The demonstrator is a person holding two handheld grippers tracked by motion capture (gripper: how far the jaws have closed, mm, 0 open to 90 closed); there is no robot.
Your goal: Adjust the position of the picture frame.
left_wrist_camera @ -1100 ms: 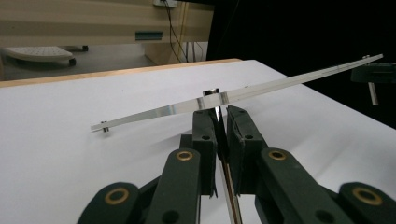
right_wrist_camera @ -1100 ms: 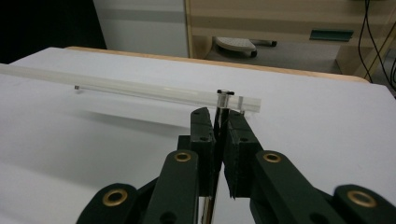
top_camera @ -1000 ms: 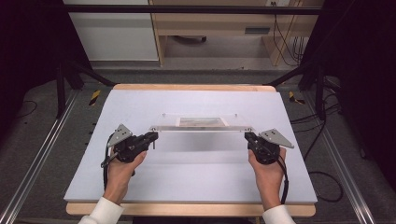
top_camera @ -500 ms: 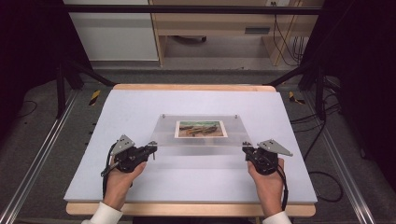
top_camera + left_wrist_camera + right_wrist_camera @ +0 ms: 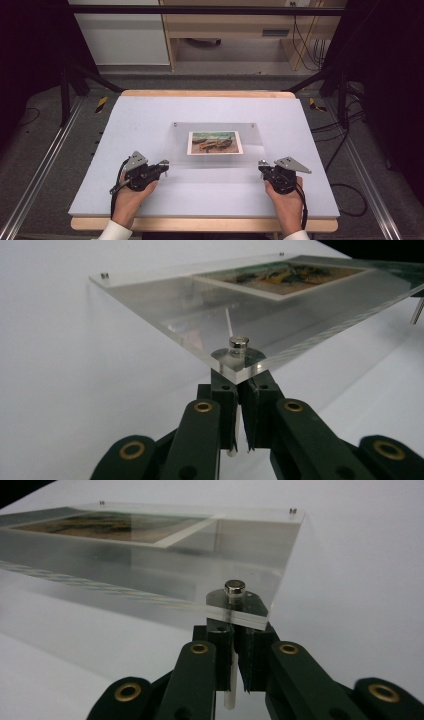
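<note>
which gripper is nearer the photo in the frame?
About equal. The left gripper is shut at the near-left corner peg of the clear frame, the right gripper at the near-right one; the photo sits midway between them.

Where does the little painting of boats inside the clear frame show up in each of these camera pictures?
High view: the painting lies at the picture's centre, inside the clear frame, between the two grippers.
Left gripper view: painting at upper right, seen at a flat angle.
Right gripper view: painting at upper left.
Shared landmark: the frame's near edge, which the left gripper and right gripper clamp at its corner pegs.
</note>
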